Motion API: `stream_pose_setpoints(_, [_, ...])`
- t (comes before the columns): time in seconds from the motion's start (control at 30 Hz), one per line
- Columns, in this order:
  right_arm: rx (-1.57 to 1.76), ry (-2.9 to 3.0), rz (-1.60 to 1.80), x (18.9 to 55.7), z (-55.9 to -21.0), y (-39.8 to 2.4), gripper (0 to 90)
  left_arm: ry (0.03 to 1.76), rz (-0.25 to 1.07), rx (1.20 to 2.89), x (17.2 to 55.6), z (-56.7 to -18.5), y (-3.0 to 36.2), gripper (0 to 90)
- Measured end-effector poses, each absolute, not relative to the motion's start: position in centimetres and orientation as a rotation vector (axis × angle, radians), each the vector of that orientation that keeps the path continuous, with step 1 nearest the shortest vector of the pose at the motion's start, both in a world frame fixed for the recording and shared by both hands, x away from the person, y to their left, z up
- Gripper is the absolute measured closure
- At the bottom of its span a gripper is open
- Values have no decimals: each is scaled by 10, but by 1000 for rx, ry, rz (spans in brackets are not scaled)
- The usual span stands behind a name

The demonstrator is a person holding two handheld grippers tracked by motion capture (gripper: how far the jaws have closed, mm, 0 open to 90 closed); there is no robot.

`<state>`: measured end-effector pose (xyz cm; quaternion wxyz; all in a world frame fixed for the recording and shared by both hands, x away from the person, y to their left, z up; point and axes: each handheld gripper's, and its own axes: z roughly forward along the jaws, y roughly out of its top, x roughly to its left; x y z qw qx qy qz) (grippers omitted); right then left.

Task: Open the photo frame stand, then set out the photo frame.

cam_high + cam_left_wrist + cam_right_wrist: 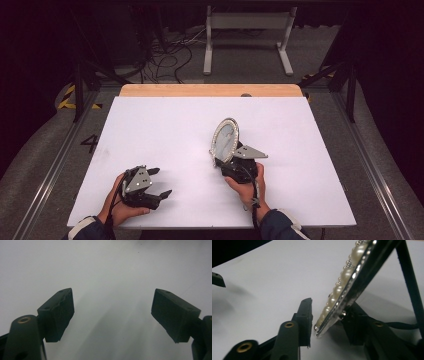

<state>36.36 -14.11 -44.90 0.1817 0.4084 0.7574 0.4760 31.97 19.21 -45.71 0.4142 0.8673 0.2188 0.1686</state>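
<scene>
An oval picture frame (226, 140) with a pearl and silver rim stands tilted on the white table (165, 125), right of centre. My right gripper (223, 163) is just behind it, shut on its lower edge. In the right gripper view the pearl rim (347, 277) runs up between the two black pads, and the frame's black stand leg (410, 287) slants down at the right. My left gripper (161, 181) rests near the table's front left. It is open, and in the left gripper view (112, 312) only bare table lies between its pads.
The white table has a wooden strip (210, 90) along its far edge. Beyond it are cables (165, 55) on the floor and a white metal stand (247, 35). One jaw of the left gripper (217, 280) shows at the left edge of the right gripper view.
</scene>
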Motion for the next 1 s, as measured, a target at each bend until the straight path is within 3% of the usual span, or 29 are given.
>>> stream_pose_setpoints(0.13, [1134,2118,1328,365,-446,-137,559,550,425,2175,322,-457,191,192])
stream_pose_setpoints(0.33, [1166,2081,1343,369,-447,-139,642,548,411,2184,326,-460,191,192])
stream_pose_setpoints(1.0, [1150,2133,1357,368,-444,-147,669,577,398,2173,346,-459,186,191])
